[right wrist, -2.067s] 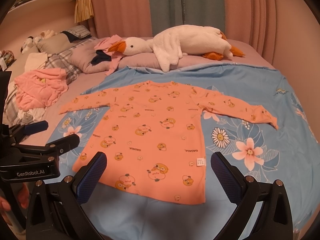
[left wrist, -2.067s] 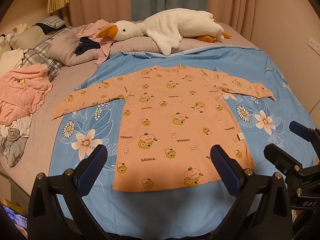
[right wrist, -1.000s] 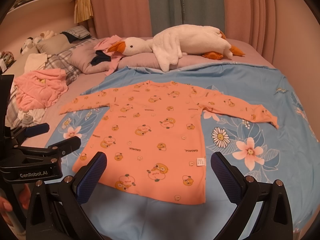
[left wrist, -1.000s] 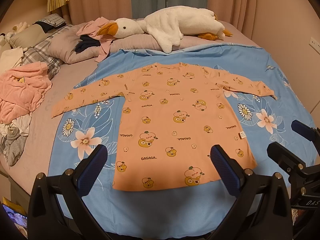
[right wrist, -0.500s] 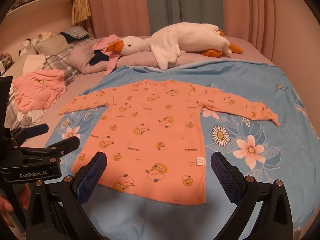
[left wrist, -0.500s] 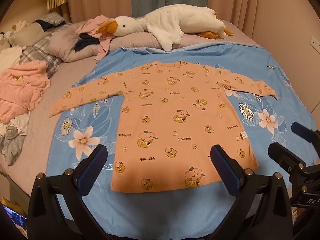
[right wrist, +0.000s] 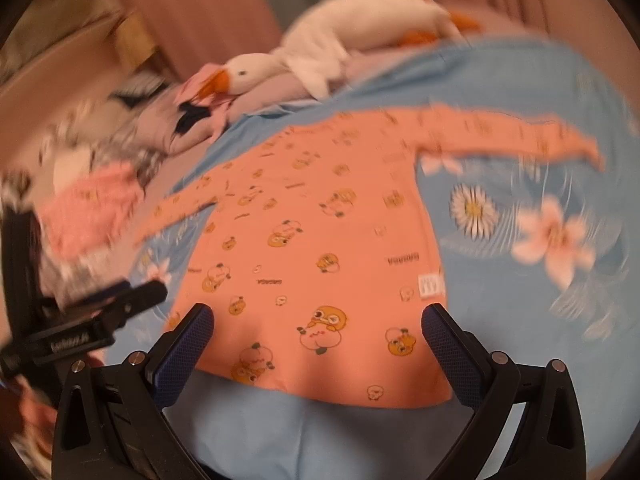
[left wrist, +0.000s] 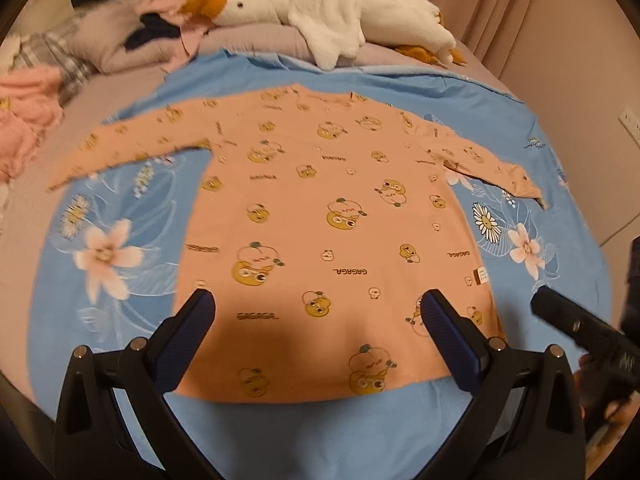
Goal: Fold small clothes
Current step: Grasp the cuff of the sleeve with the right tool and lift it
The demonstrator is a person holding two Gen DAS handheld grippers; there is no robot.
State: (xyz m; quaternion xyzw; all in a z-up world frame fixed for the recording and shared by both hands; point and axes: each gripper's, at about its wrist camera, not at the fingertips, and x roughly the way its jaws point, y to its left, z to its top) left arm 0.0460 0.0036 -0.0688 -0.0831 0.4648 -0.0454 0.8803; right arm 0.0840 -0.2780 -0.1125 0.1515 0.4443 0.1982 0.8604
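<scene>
An orange long-sleeved child's shirt (left wrist: 332,224) with cartoon prints lies flat, sleeves spread, on a blue floral sheet (left wrist: 120,216). It also shows in the blurred right wrist view (right wrist: 320,248). My left gripper (left wrist: 320,316) is open and empty, low over the shirt's hem. My right gripper (right wrist: 318,332) is open and empty, over the hem's right part. The right gripper's body shows at the right edge of the left wrist view (left wrist: 580,328). The left gripper's body shows at the left of the right wrist view (right wrist: 92,320).
A white plush goose (left wrist: 320,12) lies across grey pillows (left wrist: 120,40) at the head of the bed. A heap of pink clothes (left wrist: 24,112) sits at the bed's left side. Curtains and a wall stand behind and to the right.
Both grippers have moved forward and down toward the shirt's hem. The right wrist view has tilted and swung, and is now motion-blurred. The shirt has not moved.
</scene>
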